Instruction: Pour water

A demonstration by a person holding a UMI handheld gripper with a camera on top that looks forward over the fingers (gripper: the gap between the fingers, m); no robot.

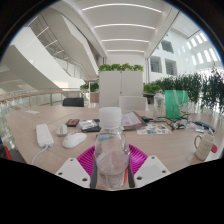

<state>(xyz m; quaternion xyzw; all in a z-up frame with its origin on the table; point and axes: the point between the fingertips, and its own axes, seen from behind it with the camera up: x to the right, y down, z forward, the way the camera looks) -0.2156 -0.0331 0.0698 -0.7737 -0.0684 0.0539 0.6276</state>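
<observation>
A clear plastic water bottle (112, 150) with a white cap stands upright between my gripper's (112, 172) two fingers. Both magenta pads (87, 158) press against the bottle's sides, so the gripper is shut on it. The bottle's lower part is hidden by the fingers. Beyond it, a green cup (176, 102) stands at the right of the table. A white mug (206, 146) sits nearer, at the far right.
The wooden table (40, 155) carries a white mouse (74, 140), a white remote-like device (44, 134), a dark small box (90, 126), papers (155, 127) and a white box (112, 118). White planters with greenery (121, 82) stand behind.
</observation>
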